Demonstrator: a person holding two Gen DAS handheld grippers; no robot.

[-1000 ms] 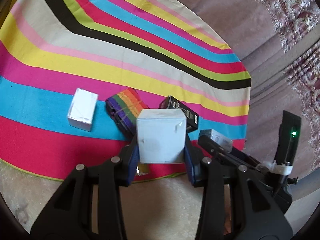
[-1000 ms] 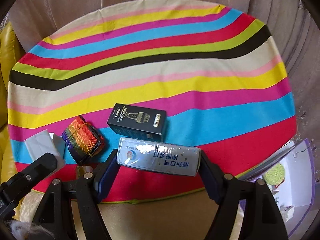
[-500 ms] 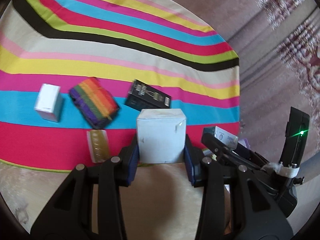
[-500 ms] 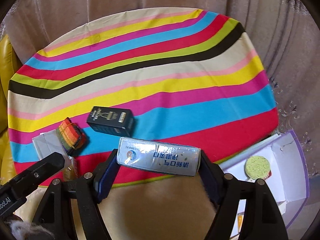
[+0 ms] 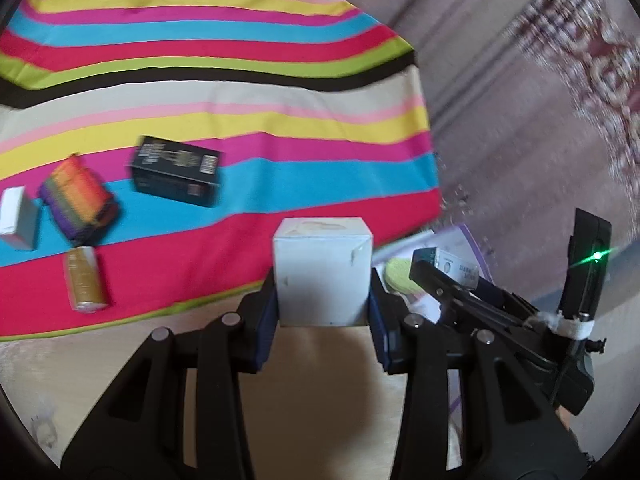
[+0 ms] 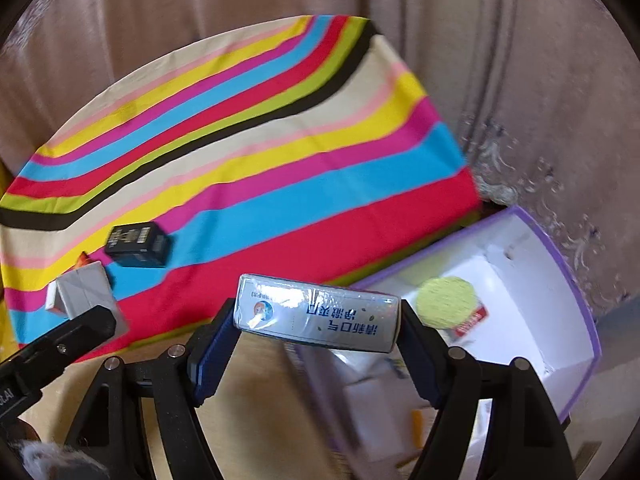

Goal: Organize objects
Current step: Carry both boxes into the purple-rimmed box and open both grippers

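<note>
A plain white cube box (image 5: 323, 276) is clamped by the left gripper (image 5: 323, 312) at centre frame, above the striped surface (image 5: 248, 128), where four items lie at left: black box (image 5: 176, 170), rainbow bundle (image 5: 78, 196), white box (image 5: 18, 218), gold packet (image 5: 85, 280).

In the right view, a long box (image 6: 316, 314) with blurred blue Chinese print is held by the right gripper (image 6: 316, 344) at lower centre, beside a purple-edged white bin (image 6: 576, 308); curtains (image 6: 200, 12) hang behind.

A striped cloth (image 5: 248, 92) in pink, yellow, blue, red, green and black covers the surface, filling the left and centre of both frames. Mauve draped curtains (image 6: 248, 4) hang behind it, patterned (image 5: 592, 60) at upper right. Soft daylight falls throughout.
</note>
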